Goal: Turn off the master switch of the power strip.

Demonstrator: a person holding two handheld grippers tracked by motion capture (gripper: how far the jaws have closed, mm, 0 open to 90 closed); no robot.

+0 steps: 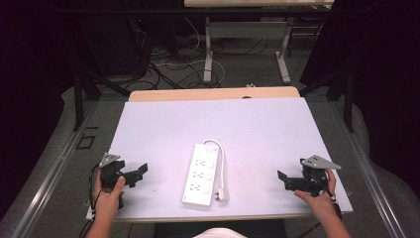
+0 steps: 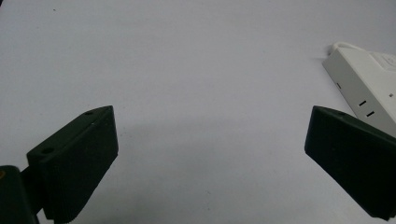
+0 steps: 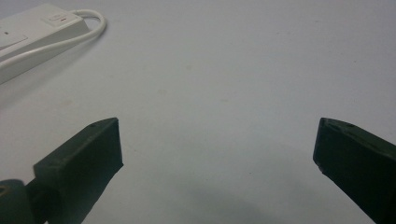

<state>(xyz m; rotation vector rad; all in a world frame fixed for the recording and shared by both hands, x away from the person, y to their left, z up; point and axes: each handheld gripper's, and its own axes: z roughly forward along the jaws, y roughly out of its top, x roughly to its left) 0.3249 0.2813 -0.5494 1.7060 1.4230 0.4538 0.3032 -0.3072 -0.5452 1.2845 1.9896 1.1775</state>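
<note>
A white power strip (image 1: 200, 174) lies lengthwise near the front middle of the white table top (image 1: 257, 129). Its white cable (image 1: 221, 163) loops from the far end down its right side to a plug (image 1: 222, 195) lying flat beside the near end. My left gripper (image 1: 138, 173) rests at the front left, open, jaws wide apart over bare table. My right gripper (image 1: 283, 180) rests at the front right, also open with nothing between its jaws. The strip (image 2: 369, 88) shows at the right edge of the left gripper view, and the strip (image 3: 37, 35) with its cable at the top left of the right gripper view.
The table's wooden far edge (image 1: 213, 93) borders a floor strewn with cables. Another table's metal legs (image 1: 208, 54) stand beyond. Dark curtains close in both sides.
</note>
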